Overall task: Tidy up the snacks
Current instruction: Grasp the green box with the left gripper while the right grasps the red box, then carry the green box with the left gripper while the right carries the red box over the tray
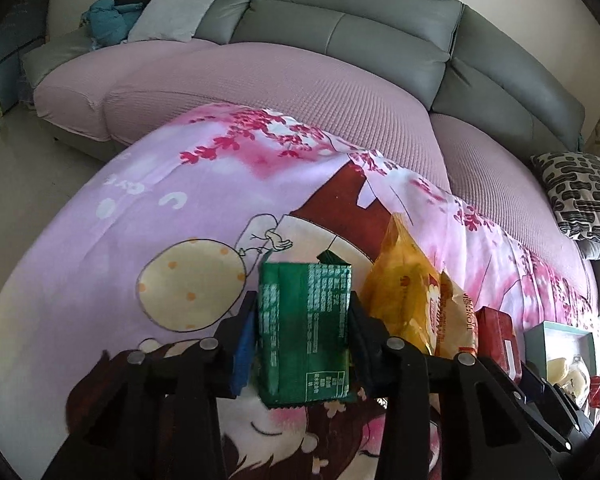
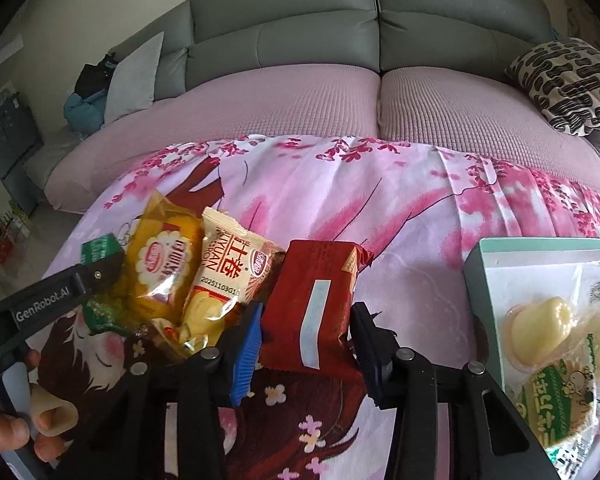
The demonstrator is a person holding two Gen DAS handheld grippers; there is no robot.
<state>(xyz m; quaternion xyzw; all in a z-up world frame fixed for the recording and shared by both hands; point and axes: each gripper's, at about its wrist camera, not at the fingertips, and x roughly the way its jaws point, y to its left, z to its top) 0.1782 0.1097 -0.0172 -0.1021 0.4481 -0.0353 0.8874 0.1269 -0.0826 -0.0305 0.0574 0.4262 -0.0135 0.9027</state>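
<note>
- Now the snacks lie in a row on the pink cloth, and the box with snacks already in it sits at the right end.
- To do this step well, lift each pack slowly and keep it flat, so it does not slip out or bump the yellow pack and the cream pack beside it.
- Squeeze softly, since these packs are puffy and can crush.
- Left gripper is closed tight on the green pack, with a pad on each side.
- Right gripper has the red pack between its pads, closed in and touching both sides.
</note>
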